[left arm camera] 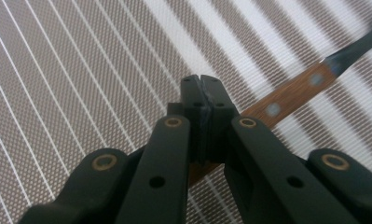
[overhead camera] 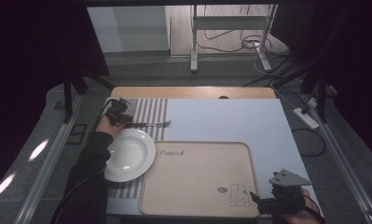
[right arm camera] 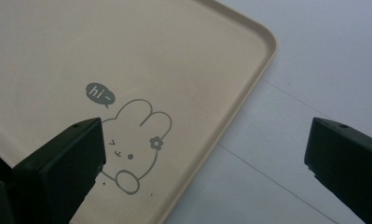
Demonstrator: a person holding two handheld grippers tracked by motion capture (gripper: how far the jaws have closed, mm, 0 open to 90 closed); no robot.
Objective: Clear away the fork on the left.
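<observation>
**Two jaws pinching one fork**

Squeezing tight on the wooden handle of the fork (left arm camera: 291,95), left gripper (left arm camera: 203,100) over the striped mat (left arm camera: 81,70). Right gripper (right arm camera: 204,154) gaping wide, holding nothing, by the tray (right arm camera: 249,88). Maybe slipping and dropping, from gripping so near the handle's end.

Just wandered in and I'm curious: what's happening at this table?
A person is working with a hand-held gripper in each hand. The left gripper has its jaws shut on the wooden handle of a fork, which lies over a striped placemat just behind a white plate. The right gripper waits with its jaws open at the near right corner of a beige tray printed with a rabbit. The tray has nothing on it.
</observation>
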